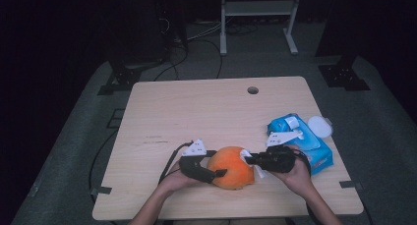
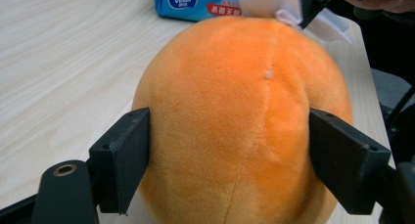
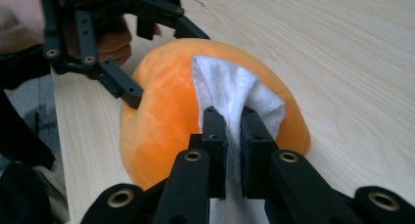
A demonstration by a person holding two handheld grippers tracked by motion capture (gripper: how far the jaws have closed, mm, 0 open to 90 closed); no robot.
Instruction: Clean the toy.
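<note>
Plush orange: soft, light, squashy; left gripper clamps its sides, right gripper pinches wipe against its top.

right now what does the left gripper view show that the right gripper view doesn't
The left gripper view alone shows the blue wipes pack lying behind the orange plush ball, and the left gripper with its jaws pressed on the ball's two sides. The right gripper view alone shows the right gripper shut on the white wipe, close up, with the wipe spread against the ball. Both show the ball, the wipe touching it, and the wooden table.
</note>
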